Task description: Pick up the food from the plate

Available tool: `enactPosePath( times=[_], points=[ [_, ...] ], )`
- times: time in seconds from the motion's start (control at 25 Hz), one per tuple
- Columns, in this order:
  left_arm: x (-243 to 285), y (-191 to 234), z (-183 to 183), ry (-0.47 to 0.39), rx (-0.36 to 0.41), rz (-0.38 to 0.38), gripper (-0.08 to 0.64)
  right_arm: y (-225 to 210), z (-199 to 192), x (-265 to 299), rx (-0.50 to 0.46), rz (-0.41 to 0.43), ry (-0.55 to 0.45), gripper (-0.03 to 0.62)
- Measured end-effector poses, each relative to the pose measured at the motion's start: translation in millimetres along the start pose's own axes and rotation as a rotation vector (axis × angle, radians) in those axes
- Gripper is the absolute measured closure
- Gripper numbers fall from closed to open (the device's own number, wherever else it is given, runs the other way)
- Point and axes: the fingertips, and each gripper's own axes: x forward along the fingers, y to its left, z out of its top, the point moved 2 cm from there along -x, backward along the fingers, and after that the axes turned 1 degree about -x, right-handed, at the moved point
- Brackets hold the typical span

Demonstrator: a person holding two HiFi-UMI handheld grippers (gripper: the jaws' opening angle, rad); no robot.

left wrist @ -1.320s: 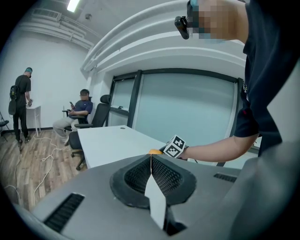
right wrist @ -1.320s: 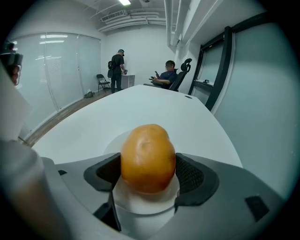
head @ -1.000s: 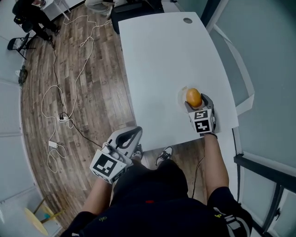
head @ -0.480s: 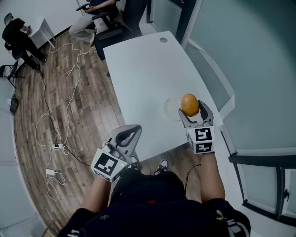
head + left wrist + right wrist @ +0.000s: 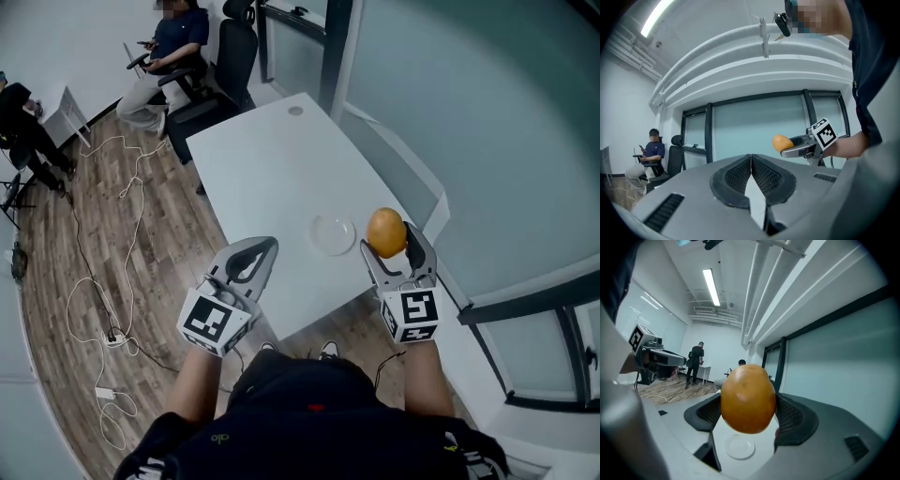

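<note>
Food [image 5: 386, 232]: round, orange, smooth skin. It is off the plate [image 5: 333, 234], up in the air just right of it in the head view. In the right gripper view the plate shows below the food with a clear gap between them.

Right gripper [image 5: 394, 246]: jaws spread about the food's width, with a ribbed pad on each side of it. The grip sits toward the tip end of the pads, not deep in the throat.

Step in hand, my read: the lift is basically done and this is the carry/hold.
- Round and smooth, so the slip risk is forward out of the tips. Tilt the tips slightly up, no quick wrist turns.
- Don't add squeeze. The contact patches look small, and more force could pop it out or bruise it.
- Move over the table [image 5: 272, 169], so a drop lands there and not on the floor.

Plate: small, white-clear, nothing in it. No other container in view.

Left gripper [image 5: 246, 261]: left of the plate, at the table's near edge. Its own view shows the pads pressed together with nothing between them. It is idle and well apart from the food.
</note>
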Motion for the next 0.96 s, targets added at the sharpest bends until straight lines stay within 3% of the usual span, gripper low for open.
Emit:
enactPosePath(
  times=[0.28,0.96],
  points=[
    [6.0,-15.4,20.6,-0.035,-0.005,-0.035,0.535,-8.1,28.1,-31.3,-0.006,-0.023,-0.052,0.225],
    [-11.5,-7.1,15.8,-0.037,-0.038,0.004,0.537,5.2,25.4,-26.5,-0.001,-0.002,-0.037,0.225]
  ],
)
